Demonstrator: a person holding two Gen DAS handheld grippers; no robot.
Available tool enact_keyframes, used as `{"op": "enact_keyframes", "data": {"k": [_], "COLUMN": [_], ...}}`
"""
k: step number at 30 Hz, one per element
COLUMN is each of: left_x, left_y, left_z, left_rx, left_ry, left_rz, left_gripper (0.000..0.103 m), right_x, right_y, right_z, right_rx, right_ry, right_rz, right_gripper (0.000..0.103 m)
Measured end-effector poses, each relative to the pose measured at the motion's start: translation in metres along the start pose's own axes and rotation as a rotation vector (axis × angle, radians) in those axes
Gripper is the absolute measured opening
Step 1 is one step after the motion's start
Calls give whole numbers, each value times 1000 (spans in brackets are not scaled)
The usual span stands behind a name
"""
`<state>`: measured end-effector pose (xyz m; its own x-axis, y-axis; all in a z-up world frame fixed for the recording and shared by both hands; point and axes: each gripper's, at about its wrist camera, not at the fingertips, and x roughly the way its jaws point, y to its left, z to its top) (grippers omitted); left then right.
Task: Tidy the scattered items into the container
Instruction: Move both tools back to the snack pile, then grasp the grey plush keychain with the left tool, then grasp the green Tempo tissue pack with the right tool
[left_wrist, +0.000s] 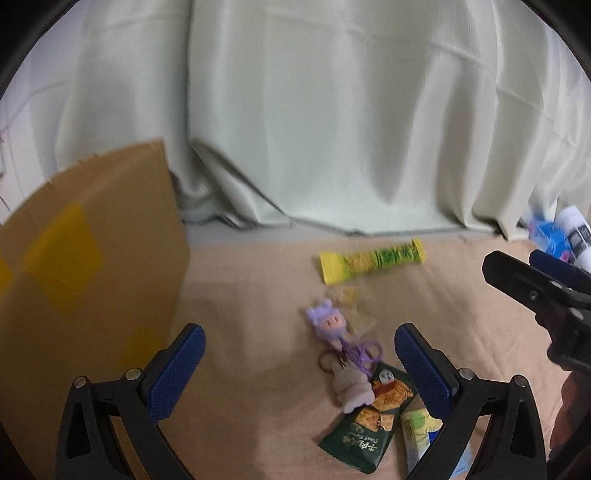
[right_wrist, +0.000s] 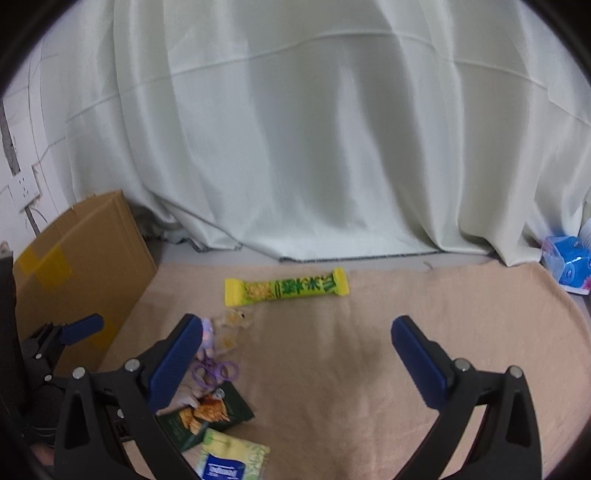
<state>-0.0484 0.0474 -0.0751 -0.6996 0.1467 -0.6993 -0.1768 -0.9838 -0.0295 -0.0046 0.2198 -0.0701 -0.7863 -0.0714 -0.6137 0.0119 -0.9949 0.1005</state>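
Note:
On the beige blanket (left_wrist: 258, 295) (right_wrist: 351, 350) lie a yellow-green snack bar (left_wrist: 371, 259) (right_wrist: 286, 288), a purple doll keychain (left_wrist: 332, 325) (right_wrist: 216, 369), a clear candy wrapper (left_wrist: 354, 299) (right_wrist: 232, 321), a dark green cracker packet (left_wrist: 365, 417) (right_wrist: 210, 411) and a pale green tissue pack (left_wrist: 419, 430) (right_wrist: 232, 459). A cardboard box (left_wrist: 85, 280) (right_wrist: 81, 266) stands at the left. My left gripper (left_wrist: 299, 339) is open, low over the keychain and cracker packet, nothing between its fingers. My right gripper (right_wrist: 295, 332) is open over bare blanket, right of the pile.
A pale curtain (left_wrist: 314, 129) (right_wrist: 314, 147) hangs behind the blanket down to the floor. Blue-and-white packages (left_wrist: 554, 236) (right_wrist: 567, 262) sit at the far right edge. A wall socket (right_wrist: 24, 190) is at the left. The right gripper's finger (left_wrist: 524, 284) shows in the left wrist view.

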Motion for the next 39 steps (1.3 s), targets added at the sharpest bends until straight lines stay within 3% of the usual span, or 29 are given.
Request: {"op": "enact_keyframes", "data": {"k": [7, 9, 11, 15, 17, 19, 20, 21, 26, 39], "left_x": [27, 32, 40, 45, 46, 44, 44, 45, 44, 28], "left_y": [-11, -13, -13, -21, -28, -29, -29, -29, -19, 25], "left_z": [-17, -22, -26, -32, -33, -33, -33, -33, -32, -23], "left_rx": [45, 53, 48, 34, 66, 71, 71, 78, 68, 38], "left_ry": [88, 105, 139, 152, 149, 141, 145, 152, 158, 137], "left_rz": [-16, -16, -29, -99, -78, -84, -92, -95, -129, -67], "left_gripper": [88, 75, 69, 69, 68, 49, 35, 32, 31, 31], "right_x": [12, 13, 14, 14, 16, 18, 19, 20, 25, 45], "right_y": [-10, -14, -17, -16, -13, -11, -10, -10, -5, 39], "right_z": [-14, -17, -20, -23, -26, -29, -30, -32, -36, -24], "right_rx": [16, 27, 44, 62, 54, 47, 43, 38, 18, -75], "right_ry": [49, 50, 52, 50, 58, 68, 75, 80, 93, 136], "right_rz": [3, 6, 11, 37, 35, 41, 41, 43, 50, 88], "right_gripper": [103, 103, 103, 103, 103, 103, 103, 103, 103, 103]}}
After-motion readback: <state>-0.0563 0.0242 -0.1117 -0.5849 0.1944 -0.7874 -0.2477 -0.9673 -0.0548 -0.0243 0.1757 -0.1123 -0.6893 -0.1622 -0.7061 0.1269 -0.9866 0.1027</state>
